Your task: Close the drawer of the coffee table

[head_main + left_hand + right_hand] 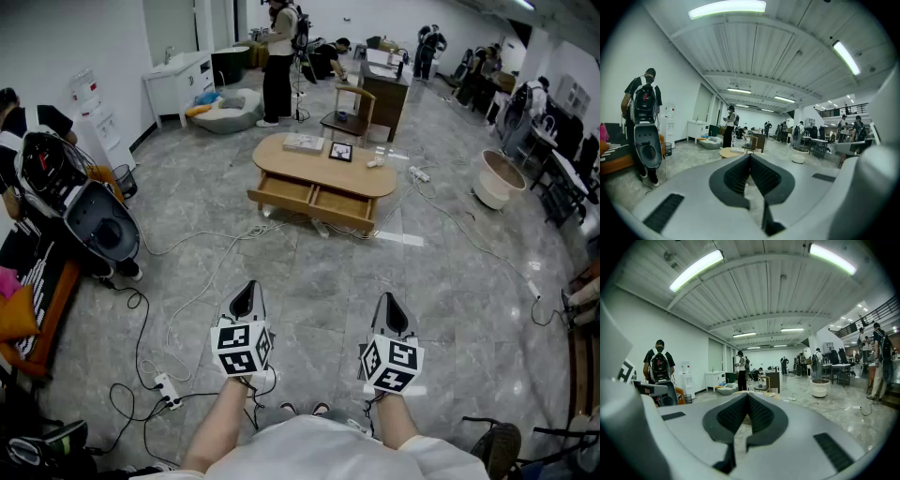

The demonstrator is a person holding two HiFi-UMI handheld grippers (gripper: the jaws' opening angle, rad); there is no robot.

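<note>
A low oval wooden coffee table (323,173) stands on the grey floor well ahead of me, with its drawer (314,202) pulled out toward me along the front. A book and a small framed picture lie on its top. My left gripper (247,298) and right gripper (391,312) hover side by side near my body, far short of the table, both shut with nothing between the jaws. In the left gripper view the table (731,152) is just visible past the closed jaw tips (750,154); the right gripper (747,395) points the same way.
Cables and a power strip (167,390) trail over the floor at my left. A person with a backpack rig (56,178) stands at the left beside an orange bench. A wooden chair (349,111), a white tub (499,178) and several people stand further off.
</note>
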